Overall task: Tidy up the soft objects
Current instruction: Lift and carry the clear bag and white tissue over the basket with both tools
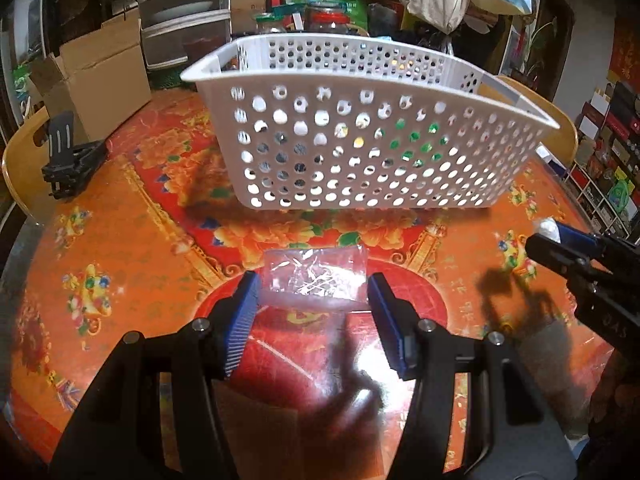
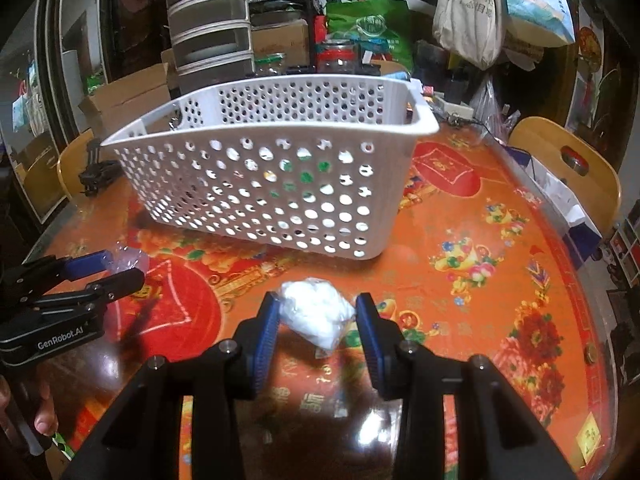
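Note:
A white perforated basket (image 1: 360, 148) stands on the red-orange table; it also shows in the right wrist view (image 2: 264, 184). My left gripper (image 1: 312, 292) holds a clear plastic packet (image 1: 316, 278) between its blue pads, just above the table in front of the basket. My right gripper (image 2: 316, 312) is shut on a soft white bag (image 2: 316, 312), also in front of the basket. The right gripper with the white bag shows at the right of the left wrist view (image 1: 560, 240). The left gripper with the clear packet shows at the left of the right wrist view (image 2: 108, 268).
A black folded stand (image 1: 68, 160) sits at the table's left edge. Cardboard boxes (image 1: 100, 76), jars (image 1: 328, 20) and bags crowd behind the basket. Wooden chair backs (image 2: 568, 160) stand at the table's sides. White paper (image 2: 560, 196) lies at the right edge.

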Demonstrator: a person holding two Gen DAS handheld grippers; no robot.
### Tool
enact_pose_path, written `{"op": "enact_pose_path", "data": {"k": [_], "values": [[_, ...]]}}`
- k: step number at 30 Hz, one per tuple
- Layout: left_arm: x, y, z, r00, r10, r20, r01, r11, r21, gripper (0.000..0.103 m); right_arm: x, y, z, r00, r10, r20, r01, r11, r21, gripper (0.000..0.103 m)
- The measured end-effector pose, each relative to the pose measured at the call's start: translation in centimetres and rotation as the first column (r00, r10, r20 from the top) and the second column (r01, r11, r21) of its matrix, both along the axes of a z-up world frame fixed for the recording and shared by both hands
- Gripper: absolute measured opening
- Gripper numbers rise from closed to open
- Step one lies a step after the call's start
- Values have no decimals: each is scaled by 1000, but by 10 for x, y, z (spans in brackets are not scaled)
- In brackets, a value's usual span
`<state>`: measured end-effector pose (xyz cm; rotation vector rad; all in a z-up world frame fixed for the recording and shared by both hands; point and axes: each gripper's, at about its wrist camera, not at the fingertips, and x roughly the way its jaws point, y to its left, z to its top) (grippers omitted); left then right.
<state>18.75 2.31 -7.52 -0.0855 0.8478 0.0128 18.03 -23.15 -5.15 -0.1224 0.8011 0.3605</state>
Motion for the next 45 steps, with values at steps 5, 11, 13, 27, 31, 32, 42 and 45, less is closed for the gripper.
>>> {"op": "enact_pose_path", "data": {"k": [5,11,13,27,31,32,42,45], "values": [[-11,-1,21,999,4,42,-5,1000,8,53,-10,1,15,1000,12,24,-13,1000,14,38],[-24,-6,51,995,2,98,-5,1000,28,53,-20,-1,38,998,29,56,-32,998,51,38],[-28,-8,60,993,0,116,-4,999,35,53,-22,-1,44,997,35,63,-39,997,61,38],[-35,-20,112,982,-27,186,13,997,78,53,-27,-2,90,991,75,115,-88,990,108,38],[-26,-18,128,978,-23,206,3,996,94,53,-17,-1,105,989,82,120,-96,989,115,38],[-23,-18,132,977,-24,210,3,995,100,53,-15,0,108,989,80,125,-94,989,111,38],[29,-12,155,979,-10,203,-22,988,153,53,20,5,129,990,72,122,-82,993,85,38],[52,-9,158,984,-17,176,-10,989,150,53,36,11,129,992,72,105,-79,995,65,38]]}}
